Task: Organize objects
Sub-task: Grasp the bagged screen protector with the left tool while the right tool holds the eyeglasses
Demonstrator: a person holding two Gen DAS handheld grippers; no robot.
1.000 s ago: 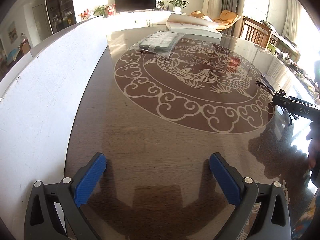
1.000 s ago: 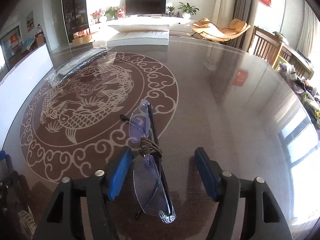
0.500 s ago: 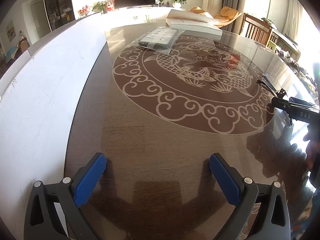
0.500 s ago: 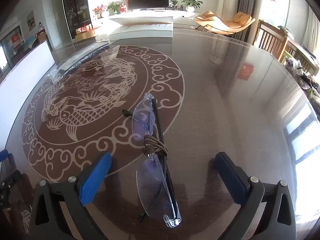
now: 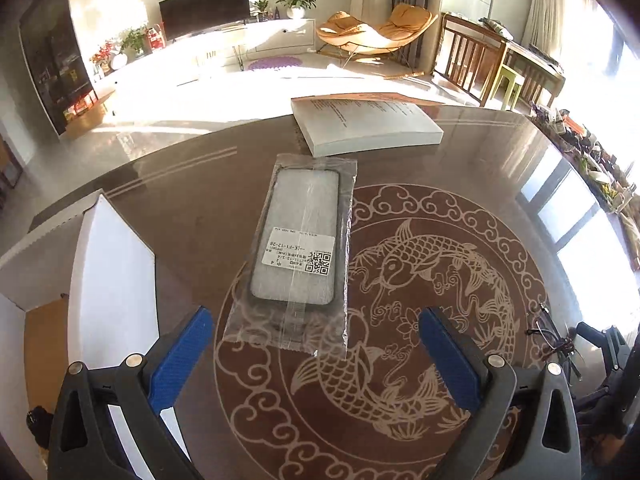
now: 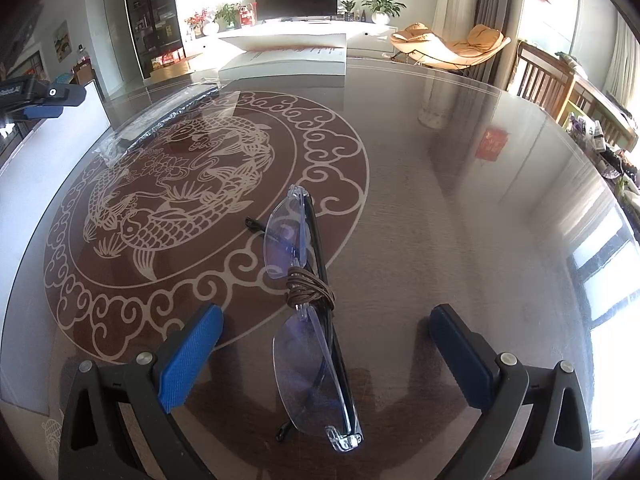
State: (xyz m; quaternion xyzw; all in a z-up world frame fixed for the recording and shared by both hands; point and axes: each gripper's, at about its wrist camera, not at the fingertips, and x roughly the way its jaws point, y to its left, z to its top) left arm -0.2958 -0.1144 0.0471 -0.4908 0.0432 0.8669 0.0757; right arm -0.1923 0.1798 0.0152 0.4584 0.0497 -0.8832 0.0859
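Note:
Folded rimless glasses (image 6: 308, 312) with a brown cord wound round the bridge lie on the glass table between the open fingers of my right gripper (image 6: 326, 344), untouched. They show small at the right edge of the left wrist view (image 5: 554, 338). A phone screen protector in a clear plastic bag (image 5: 298, 244) with a white label lies just ahead of my left gripper (image 5: 316, 354), which is open and empty above the table. The bag shows at the far left of the right wrist view (image 6: 160, 126). The left gripper shows there too (image 6: 42, 96).
A white open box (image 5: 108, 264) stands at the table's left side. A thick white book (image 5: 364, 124) lies at the far edge, behind the bag. The round table has a fish medallion (image 5: 420, 304) in its centre. Chairs and clutter stand to the right.
My left gripper has moved forward and risen toward the bagged screen protector, which now lies just ahead of its fingers. My right gripper opened wide around the glasses and holds still.

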